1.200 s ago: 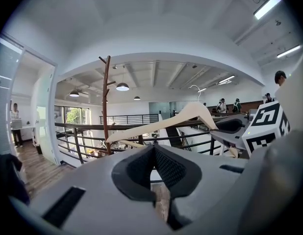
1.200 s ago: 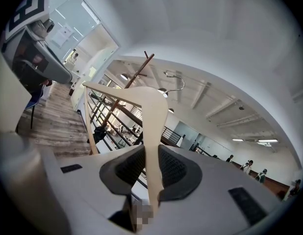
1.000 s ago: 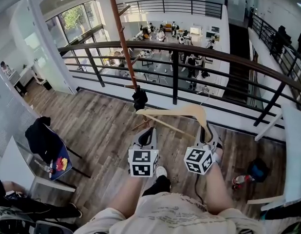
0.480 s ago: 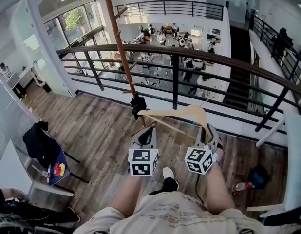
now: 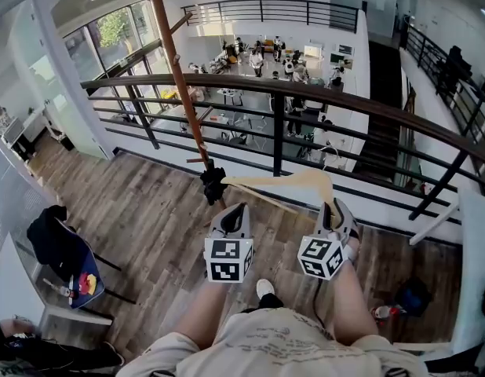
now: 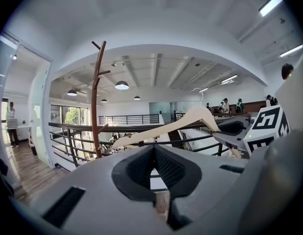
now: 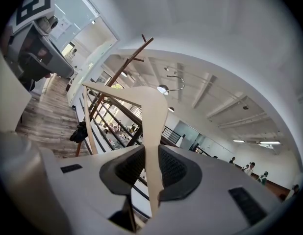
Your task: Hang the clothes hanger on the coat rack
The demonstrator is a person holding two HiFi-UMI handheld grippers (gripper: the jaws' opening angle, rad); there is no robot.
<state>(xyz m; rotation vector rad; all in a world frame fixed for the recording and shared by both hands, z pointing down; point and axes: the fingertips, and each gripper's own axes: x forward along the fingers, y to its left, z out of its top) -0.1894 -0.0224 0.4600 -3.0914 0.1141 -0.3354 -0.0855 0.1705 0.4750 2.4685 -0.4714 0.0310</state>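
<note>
Walking approach: the coat rack now stands nearer the hanger than a second ago. The right gripper clamps the hanger's arm, just right of the pole. The left gripper is empty, jaws slightly apart. The hook is not yet on a peg.

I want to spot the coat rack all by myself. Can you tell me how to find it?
Find the long dark railing along the edge of the wooden floor. In front of it, toward the left, stands the coat rack. Unlike the railing's black posts, it is a reddish-brown pole rising far above them, with twig-like pegs and a black bundle low down.
</note>
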